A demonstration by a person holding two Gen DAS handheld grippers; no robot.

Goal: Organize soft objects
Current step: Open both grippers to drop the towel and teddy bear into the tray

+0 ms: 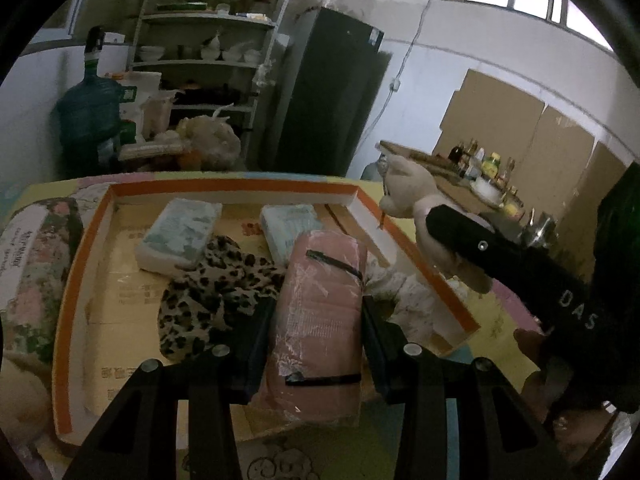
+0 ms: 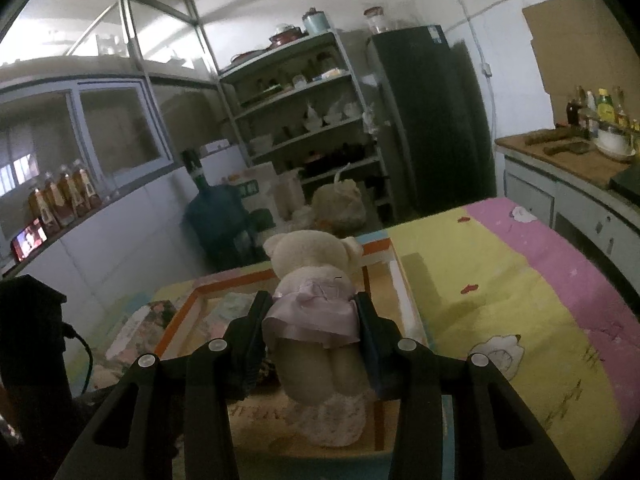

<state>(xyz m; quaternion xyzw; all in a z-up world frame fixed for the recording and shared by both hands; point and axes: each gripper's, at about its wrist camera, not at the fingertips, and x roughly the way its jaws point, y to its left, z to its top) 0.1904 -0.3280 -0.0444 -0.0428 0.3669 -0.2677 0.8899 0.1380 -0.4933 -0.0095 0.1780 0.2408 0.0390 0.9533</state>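
Note:
An orange-rimmed cardboard box (image 1: 416, 264) lies on the table. In it are two pale tissue packs (image 1: 178, 238), a leopard-print cloth (image 1: 212, 292) and a pink wrapped pack (image 1: 320, 312). My left gripper (image 1: 318, 320) is shut on the pink pack, which rests in the box. My right gripper (image 2: 312, 316) is shut on a cream teddy bear in a pink dress (image 2: 316, 292) and holds it above the box's right side. The bear also shows in the left wrist view (image 1: 416, 204), held by the right gripper's black body. A white lacy cloth (image 2: 340, 420) lies under the bear.
A floral-print pack (image 1: 32, 264) lies left of the box. The table has a yellow and pink cartoon cover (image 2: 500, 280). Behind stand a water bottle (image 1: 90, 116), a shelf rack (image 1: 208, 40), a dark fridge (image 1: 328, 92) and a counter with bottles (image 2: 592, 120).

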